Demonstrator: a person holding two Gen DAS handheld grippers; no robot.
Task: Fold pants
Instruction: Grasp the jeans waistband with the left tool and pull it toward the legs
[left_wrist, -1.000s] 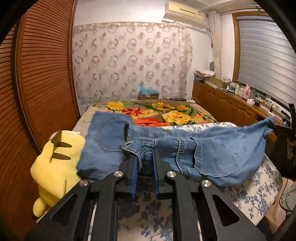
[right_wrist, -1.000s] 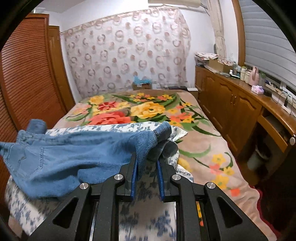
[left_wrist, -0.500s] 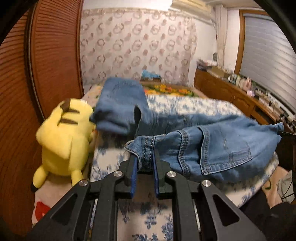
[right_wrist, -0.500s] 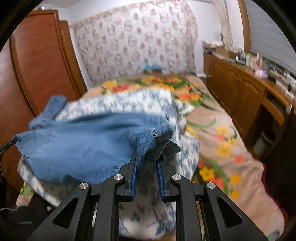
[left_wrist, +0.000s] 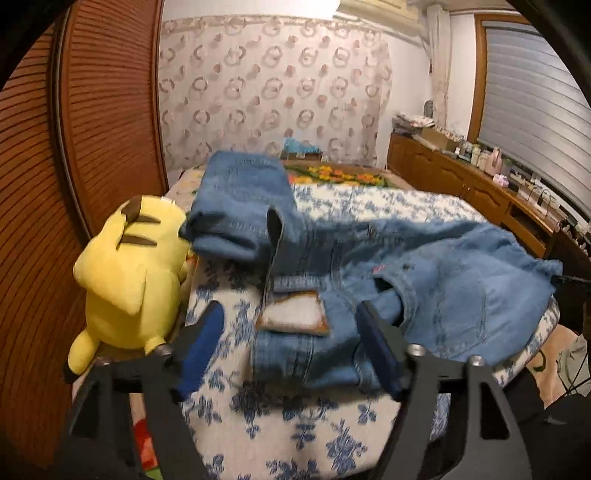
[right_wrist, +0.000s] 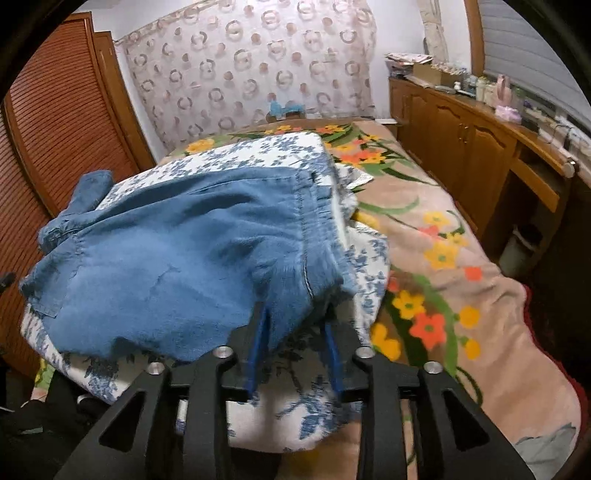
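Blue jeans (left_wrist: 443, 280) lie folded across a blue-flowered quilt (left_wrist: 295, 424) on the bed. My left gripper (left_wrist: 288, 325) is low over the quilt's near edge, its jaws wide and still opening. The waistband with its leather patch (left_wrist: 291, 314) rests between them, untouched by the pads. In the right wrist view the jeans (right_wrist: 166, 258) spread to the left. Their hem corner sits loosely between the fingers of my right gripper (right_wrist: 295, 328), whose jaws are opening.
A yellow plush toy (left_wrist: 129, 266) leans against the quilt's left side, close to my left gripper. Slatted wooden wardrobe doors (left_wrist: 110, 129) stand on the left. A flowered blanket (right_wrist: 443, 258) covers the bed to the right, with wooden cabinets (right_wrist: 461, 140) beyond it.
Both grippers sank toward the bed and laid the jeans on the quilt. The left jaws, shut on the waistband before, sprang wide; the right jaws parted from the hem.
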